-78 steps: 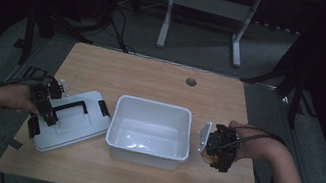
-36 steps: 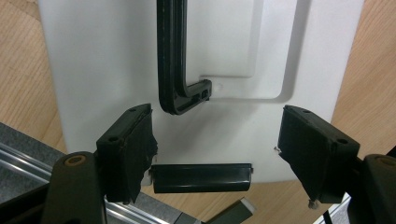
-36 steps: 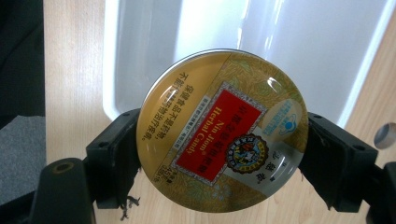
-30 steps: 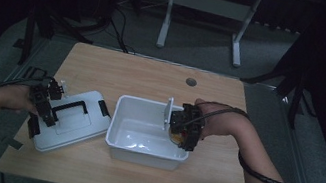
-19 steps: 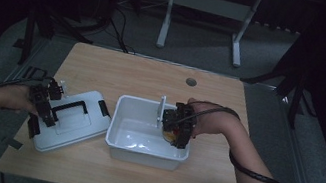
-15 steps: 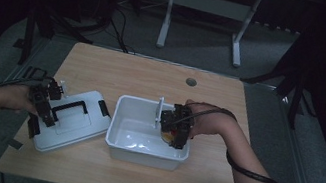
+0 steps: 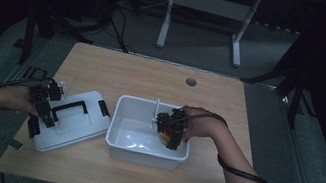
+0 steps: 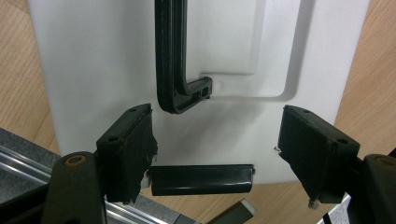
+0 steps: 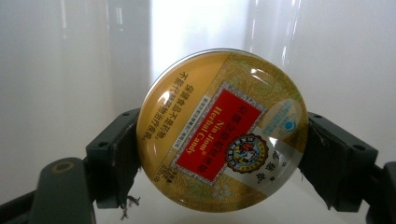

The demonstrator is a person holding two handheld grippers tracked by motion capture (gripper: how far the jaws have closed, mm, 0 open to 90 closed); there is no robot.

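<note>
Dim room, wooden surface [image 7: 143, 75] lit from above, dark floor and a desk frame beyond it.

Left gripper [image 7: 44, 108] sits over the white lid [image 7: 79, 125], which lies flat, off the bin and just left of it. Jaws stand apart, grasping nothing; in the left gripper view the lid's black handle [image 8: 170, 56] runs straight ahead of the left gripper [image 8: 217, 154] and one black latch [image 8: 201, 179] lies just below, between the jaws. My read: the lid is parked there to leave the bin mouth free, and the gripper waits over it so it can take the handle or steady the lid when it's time to close.

White bin [image 7: 115, 136] sits mid-surface, open side up.

Right gripper [image 7: 170, 132] is down inside the bin near its right wall, clenched on the round candy tin [image 7: 164, 136]. In the right gripper view the jaws of the right gripper [image 9: 219, 158] pinch the tin [image 9: 222, 128] by its rim at opposite sides, label facing the camera, white bin wall [image 9: 70, 70] right behind it. An edge grip probably allows a flat drop on the bin floor. Can't tell whether the tin touches the floor yet.
</note>
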